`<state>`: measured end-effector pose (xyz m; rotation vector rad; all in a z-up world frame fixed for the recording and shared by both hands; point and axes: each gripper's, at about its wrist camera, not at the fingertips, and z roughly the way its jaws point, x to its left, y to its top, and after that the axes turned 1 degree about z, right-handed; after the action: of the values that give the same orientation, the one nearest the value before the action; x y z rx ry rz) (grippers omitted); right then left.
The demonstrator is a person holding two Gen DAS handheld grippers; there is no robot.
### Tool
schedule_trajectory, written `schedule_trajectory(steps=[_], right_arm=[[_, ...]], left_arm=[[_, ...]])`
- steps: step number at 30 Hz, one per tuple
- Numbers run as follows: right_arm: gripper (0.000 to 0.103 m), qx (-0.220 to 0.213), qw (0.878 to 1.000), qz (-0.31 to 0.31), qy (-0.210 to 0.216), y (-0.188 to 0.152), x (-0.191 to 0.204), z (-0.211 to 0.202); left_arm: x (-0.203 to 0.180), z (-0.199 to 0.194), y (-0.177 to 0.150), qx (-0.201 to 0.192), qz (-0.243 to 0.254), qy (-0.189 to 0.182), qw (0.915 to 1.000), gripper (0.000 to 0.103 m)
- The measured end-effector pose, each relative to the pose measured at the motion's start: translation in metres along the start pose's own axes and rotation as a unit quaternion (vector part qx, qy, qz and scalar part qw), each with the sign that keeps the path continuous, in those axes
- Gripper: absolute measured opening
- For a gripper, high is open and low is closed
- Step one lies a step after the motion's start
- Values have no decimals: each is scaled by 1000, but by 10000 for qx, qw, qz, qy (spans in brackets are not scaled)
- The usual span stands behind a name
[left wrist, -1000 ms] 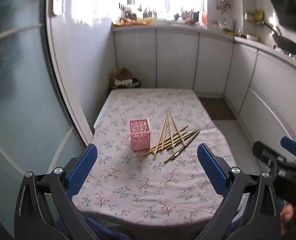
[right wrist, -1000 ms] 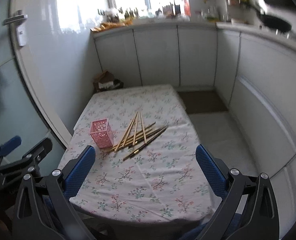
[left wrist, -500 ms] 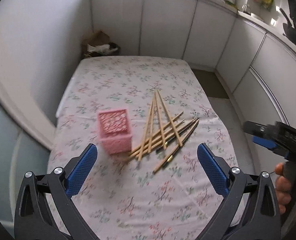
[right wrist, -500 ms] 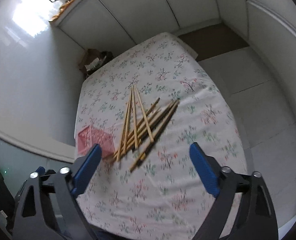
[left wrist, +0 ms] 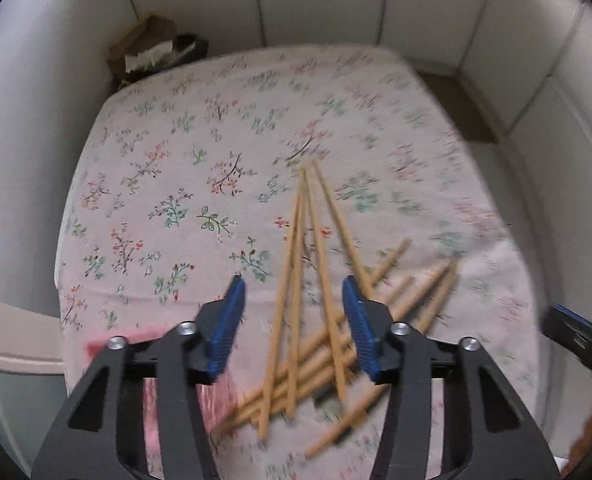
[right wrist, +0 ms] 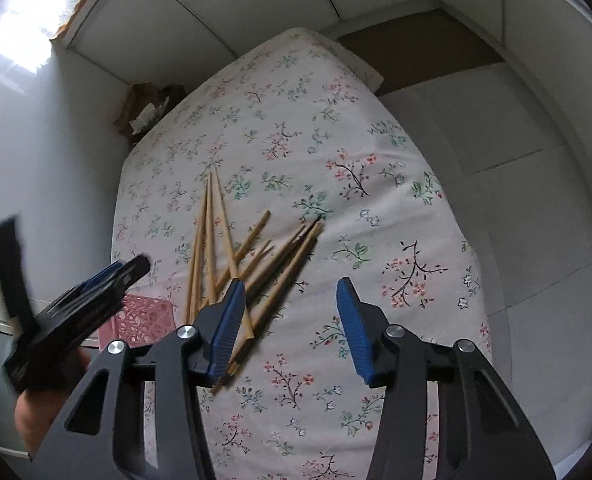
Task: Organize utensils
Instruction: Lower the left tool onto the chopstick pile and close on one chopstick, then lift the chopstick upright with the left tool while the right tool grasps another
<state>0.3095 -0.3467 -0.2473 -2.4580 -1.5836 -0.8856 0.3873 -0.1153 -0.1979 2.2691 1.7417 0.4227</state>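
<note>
I'm over the pile now: the left gripper (left wrist: pixel 292 320) hangs above the chopsticks (left wrist: pixel 315 312), which lie loosely crossed on the flowered desk (left wrist: pixel 176 168). Its jaws have just been closing to about half width; sticks show between the pads, but I read no pinch on them. The right gripper (right wrist: pixel 290 320) has been narrowing too, with bare cloth between its jaws and the sticks just beside its left pad. The pink basket (right wrist: pixel 144 322) stands at the near left end of the pile, partly hidden under the left gripper. To do this well, I'd pick one of the top sticks, the long ones fanning away from me, bring the pads square across its shaft, and lift clear so the crossed ones underneath don't drag or roll off the desk edge.
</note>
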Motion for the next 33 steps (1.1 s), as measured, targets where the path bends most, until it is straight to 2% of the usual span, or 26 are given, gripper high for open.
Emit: schedule_trajectory(steps=[1,6,8,11,14,16,17,20,23,25,28,30,31,33], right_arm=[[48,14,10000,0,-9,1,-2,1],[49,14,9999,-39,-106,6,-5,6],[49,44,10000,-23,-51,7,-5,7],[49,37,10000,-26,14,8,-5,6],[49,35,9999,-21,94,10,-4,5],[49,30,9999,-29,97,10,-3,5],[49,27,10000,-38,83,10,-4,5],[49,15,10000,-61,14,10,-5,6],[49,-8,9999,-76,-77,11,-7,6],[49,-18,9998,-125,-146,11,-6,8],[49,58,9994,-231,-236,10,-2,14],[49,129,9989,-346,-305,8,1,20],[49,160,9985,-403,-327,8,3,23],[48,210,9978,-521,-363,7,8,29]], left_arm=[[1,10,2,114,11,78,9999,40],[4,50,12,445,6,364,9983,39],[3,63,12,644,93,464,9968,34],[5,74,11,788,108,671,9946,31],[4,81,10,891,188,687,9935,26],[1,84,7,949,192,549,9938,11],[0,85,7,956,189,524,9939,9],[-1,81,3,943,-15,295,9951,7],[-3,73,-8,943,-311,-257,9947,6],[-5,70,-18,906,-481,-637,9927,6],[-12,64,-34,832,-584,-928,9905,6],[-10,60,-42,885,-769,-1259,9851,6],[-8,56,-44,848,-798,-1334,9842,6],[-7,34,-45,507,-640,-1341,9876,6]])
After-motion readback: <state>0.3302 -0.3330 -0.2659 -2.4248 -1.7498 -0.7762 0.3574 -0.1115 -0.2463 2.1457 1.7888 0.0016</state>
